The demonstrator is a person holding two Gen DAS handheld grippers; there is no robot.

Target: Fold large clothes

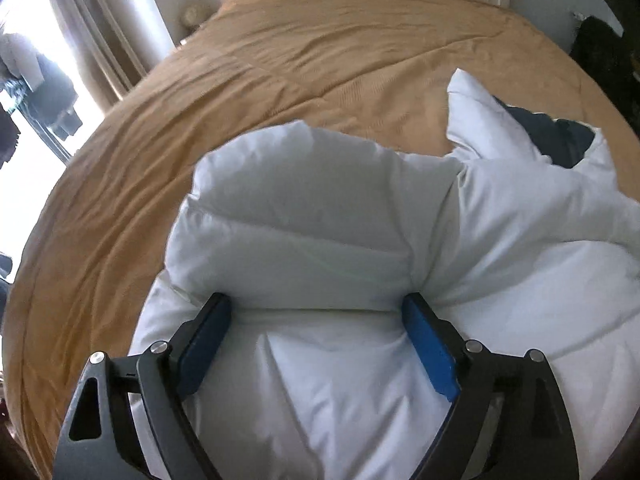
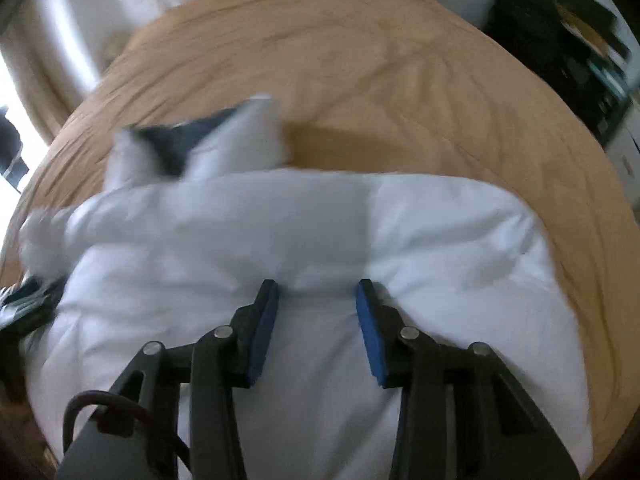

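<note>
We hover both grippers over the white padded jacket (image 1: 320, 220) lying on the tan bedspread (image 1: 280, 60), mid-fold. Left gripper (image 1: 318, 308) gapes wide; right gripper (image 2: 318, 290) stands narrower, neither pinching cloth. Next we likely need a fresh hold.

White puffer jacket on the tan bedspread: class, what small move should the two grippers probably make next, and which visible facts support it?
Probably close the left gripper on the white puffer jacket. Its jaws stand wide with padded fabric bulging between them, unpinched. The right gripper stands narrower over a fold, though blur hides whether it grips. The jacket lies rumpled on the tan bedspread.
</note>
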